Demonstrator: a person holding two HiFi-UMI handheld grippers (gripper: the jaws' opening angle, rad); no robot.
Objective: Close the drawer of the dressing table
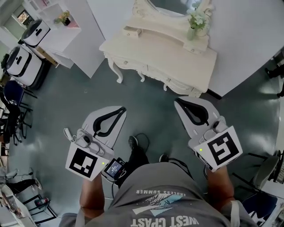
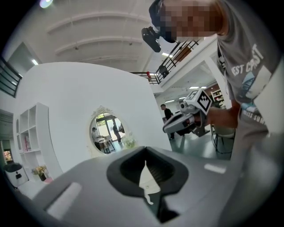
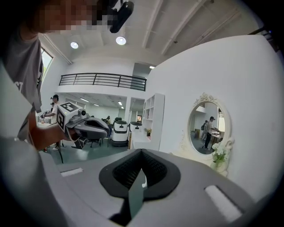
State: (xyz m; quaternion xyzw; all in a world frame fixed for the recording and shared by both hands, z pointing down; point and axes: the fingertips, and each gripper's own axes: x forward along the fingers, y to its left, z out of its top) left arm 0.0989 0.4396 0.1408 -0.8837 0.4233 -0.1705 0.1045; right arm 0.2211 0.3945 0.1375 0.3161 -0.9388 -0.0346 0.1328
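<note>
Since the left gripper (image 1: 121, 109) and right gripper (image 1: 177, 101) are both shut and empty, I'd just nudge the light drawer (image 1: 183, 87) on its front.

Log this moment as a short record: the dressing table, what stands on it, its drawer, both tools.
Dressing table: cream, against the white wall, ahead of the person
On it: oval mirror, vase of flowers
Drawer: small one on the upper shelf, looks pulled out
Left tool: shut, nothing in it, over the floor, short of the table
Right tool: shut, nothing in it, tip nearer the table, not touching
Task state: drawer not yet pushed in
</note>
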